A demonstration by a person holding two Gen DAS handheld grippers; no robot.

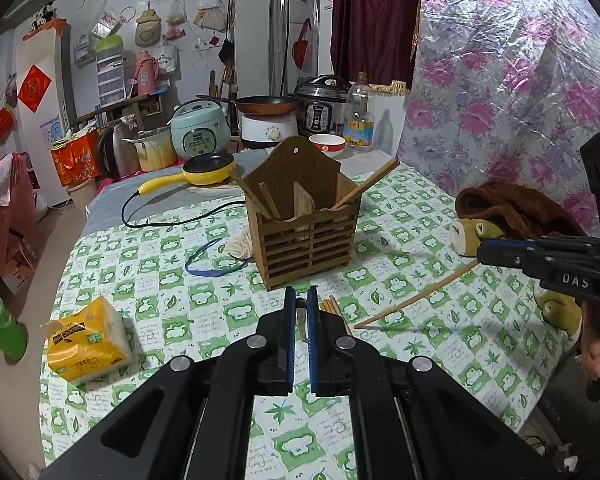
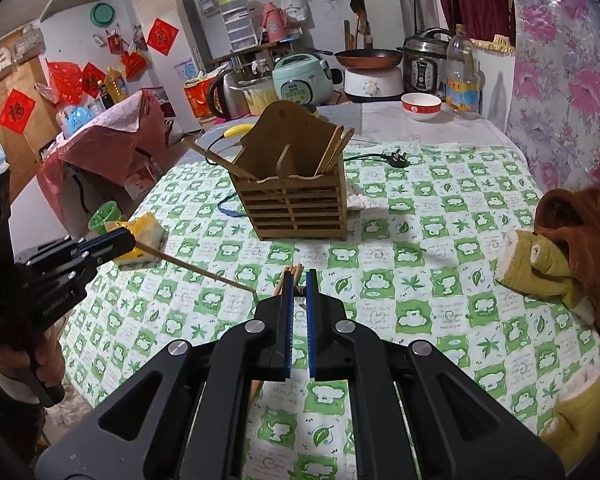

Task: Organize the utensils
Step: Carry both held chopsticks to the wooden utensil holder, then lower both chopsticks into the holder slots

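A wooden utensil holder (image 1: 302, 224) (image 2: 296, 196) stands mid-table with a few chopsticks leaning in its compartments. Each gripper is shut on one chopstick and holds it slanting down to the cloth. In the left wrist view, the right gripper (image 1: 480, 254) holds a chopstick (image 1: 416, 294). In the right wrist view, the left gripper (image 2: 134, 240) holds a chopstick (image 2: 198, 268). More loose chopsticks (image 1: 330, 306) (image 2: 290, 276) lie on the table just past the fingertips. In its own view each gripper (image 1: 301, 300) (image 2: 296, 280) shows narrow jaws.
The table has a green checked cloth (image 1: 420, 344). On it are a yellow tissue pack (image 1: 86, 340), a blue band (image 1: 214, 262), a brown plush toy (image 2: 572, 256), a yellow pan (image 1: 204, 170), a bowl (image 2: 421, 106) and cookers at the back.
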